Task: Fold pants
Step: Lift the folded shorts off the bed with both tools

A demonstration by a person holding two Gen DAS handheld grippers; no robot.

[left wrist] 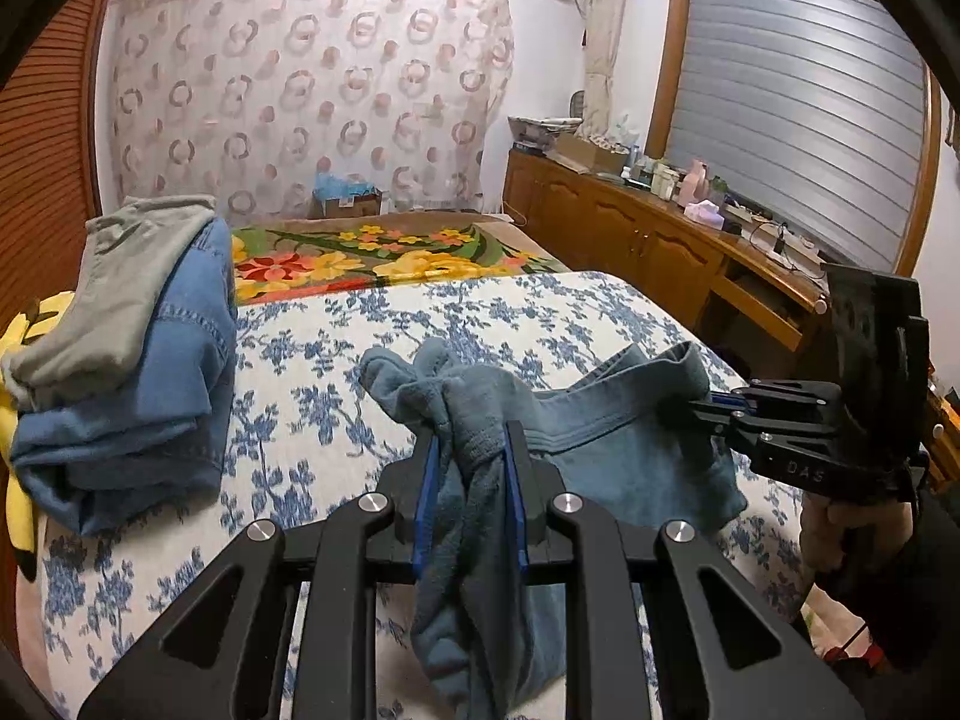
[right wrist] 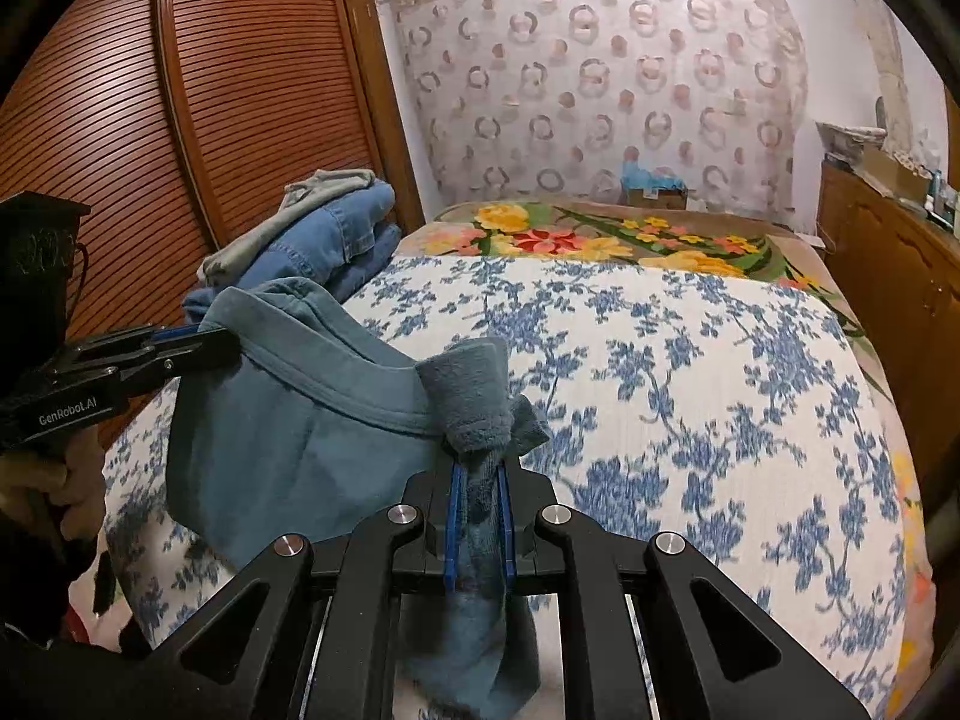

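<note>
The lower part of your teal pants [left wrist: 606,456] drops behind the gripper frames and out of both pictures. Your stack of folded clothes [left wrist: 138,372] hides the yellow thing [left wrist: 18,480] beneath it, so what it is stays unclear. Items on the sideboard [left wrist: 660,240] are too small to name.

A home bedroom: floral-quilted bed [left wrist: 540,312], wooden dresser [left wrist: 630,228], curtain [left wrist: 300,90].

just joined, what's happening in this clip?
A person holds a tool in each hand. The left tool and right tool are each clamped on a bunched end of the teal pants, which hang between them above the floral bedspread. Not yet folded. A folded clothes pile sits at the bed's left.
</note>
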